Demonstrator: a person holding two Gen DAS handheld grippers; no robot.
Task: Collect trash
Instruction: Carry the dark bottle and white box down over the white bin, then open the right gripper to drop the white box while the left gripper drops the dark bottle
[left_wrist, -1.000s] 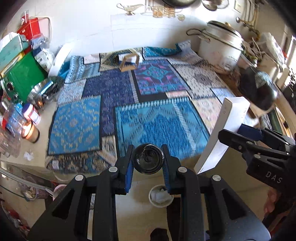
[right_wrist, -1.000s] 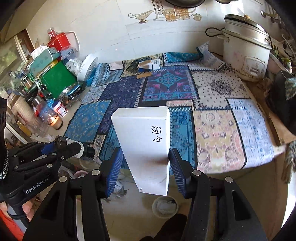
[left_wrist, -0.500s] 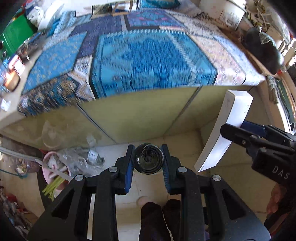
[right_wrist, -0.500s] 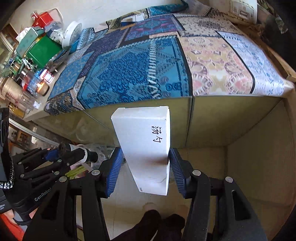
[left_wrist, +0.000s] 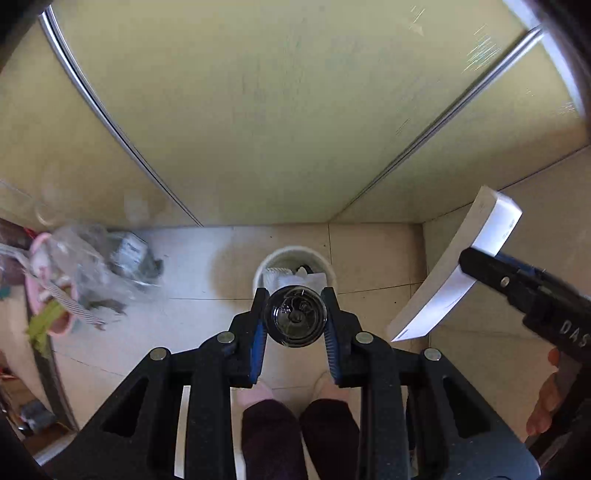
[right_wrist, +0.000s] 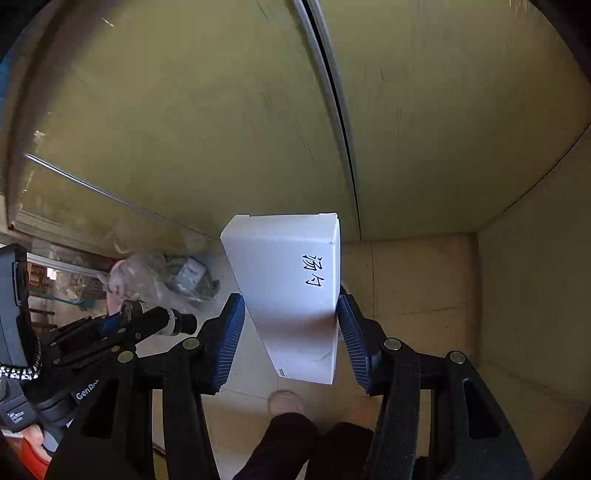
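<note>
My left gripper (left_wrist: 295, 320) is shut on a small dark glass bottle (left_wrist: 296, 316), seen bottom-on, and holds it right above a white trash bin (left_wrist: 284, 260) on the tiled floor. The bin holds white crumpled paper. My right gripper (right_wrist: 290, 332) is shut on a white cardboard box (right_wrist: 291, 288) with black handwritten characters. The box also shows at the right of the left wrist view (left_wrist: 461, 273), and the bottle at the left of the right wrist view (right_wrist: 162, 319). The bin is hidden behind the box in the right wrist view.
Yellow-green cabinet doors (left_wrist: 277, 110) fill the background in both views. A clear plastic bag of rubbish (left_wrist: 99, 266) and a pink tub (left_wrist: 40, 295) lie on the floor to the left. The person's dark-trousered legs (left_wrist: 299, 435) stand below the grippers.
Both grippers have dropped from table height down to the floor and tilted downward. The patterned tablecloth has left view and the white bin now sits directly under the bottle.
</note>
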